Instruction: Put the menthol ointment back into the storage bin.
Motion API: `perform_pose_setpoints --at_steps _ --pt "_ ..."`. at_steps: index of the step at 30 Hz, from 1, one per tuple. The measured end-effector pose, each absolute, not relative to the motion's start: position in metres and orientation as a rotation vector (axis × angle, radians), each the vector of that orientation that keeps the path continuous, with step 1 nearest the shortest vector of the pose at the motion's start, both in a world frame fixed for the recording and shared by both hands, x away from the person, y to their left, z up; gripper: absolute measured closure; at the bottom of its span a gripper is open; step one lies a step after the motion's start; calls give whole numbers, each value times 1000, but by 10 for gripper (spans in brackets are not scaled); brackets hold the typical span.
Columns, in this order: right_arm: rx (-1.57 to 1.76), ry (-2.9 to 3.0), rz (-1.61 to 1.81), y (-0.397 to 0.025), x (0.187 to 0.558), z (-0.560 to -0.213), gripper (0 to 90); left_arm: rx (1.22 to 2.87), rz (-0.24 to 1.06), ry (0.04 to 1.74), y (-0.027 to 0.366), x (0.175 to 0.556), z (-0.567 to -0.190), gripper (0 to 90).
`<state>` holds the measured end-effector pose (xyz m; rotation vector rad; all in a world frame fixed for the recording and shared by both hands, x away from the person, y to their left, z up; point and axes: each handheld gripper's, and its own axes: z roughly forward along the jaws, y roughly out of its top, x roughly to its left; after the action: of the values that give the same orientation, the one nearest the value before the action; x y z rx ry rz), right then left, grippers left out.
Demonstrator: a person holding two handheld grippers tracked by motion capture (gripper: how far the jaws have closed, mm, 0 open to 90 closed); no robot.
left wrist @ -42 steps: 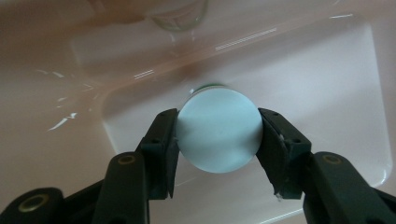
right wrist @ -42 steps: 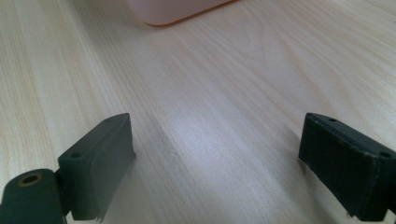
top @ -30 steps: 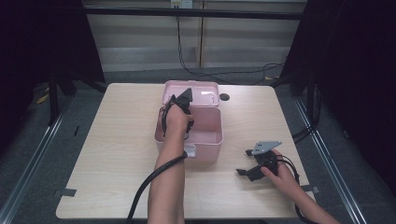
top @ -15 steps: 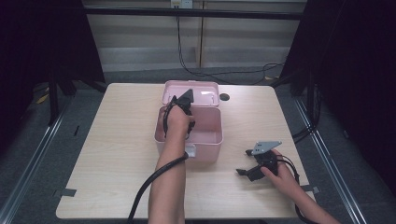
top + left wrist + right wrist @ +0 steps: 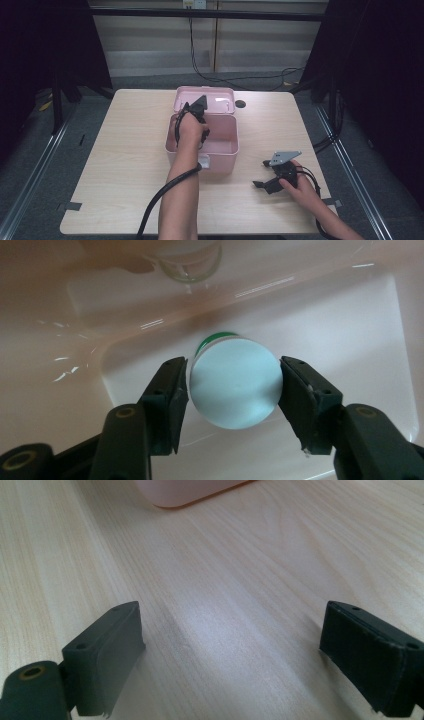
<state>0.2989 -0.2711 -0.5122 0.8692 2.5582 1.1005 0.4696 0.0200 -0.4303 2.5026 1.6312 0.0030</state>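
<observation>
Pink box [image 5: 220, 145] walls surround your left gripper [image 5: 233, 385], closed on a pale-capped bottle [image 5: 235, 382], body hidden; your right gripper [image 5: 230, 650] rests wide open, holding nothing.

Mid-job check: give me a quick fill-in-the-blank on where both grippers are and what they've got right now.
1. The left gripper reaches down into the pink ____.
2. Its jaws sit on either side of a round white ____.
3. The right gripper is open above the bare wooden ____.

Missing words: box; bottle; table.
</observation>
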Motion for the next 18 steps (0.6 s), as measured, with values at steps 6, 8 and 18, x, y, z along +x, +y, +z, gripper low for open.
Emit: perform_pose_setpoints --at_steps 6,8,18 --pt "868 2558 1100 -271 299 -512 96 2499 -16 1637 21 468 -427 404" --pt "869 2558 1100 -271 299 -512 96 2500 -17 1634 22 467 -426 382" --pt "870 2559 1100 -271 299 -512 96 2489 -23 1599 30 463 -418 297"
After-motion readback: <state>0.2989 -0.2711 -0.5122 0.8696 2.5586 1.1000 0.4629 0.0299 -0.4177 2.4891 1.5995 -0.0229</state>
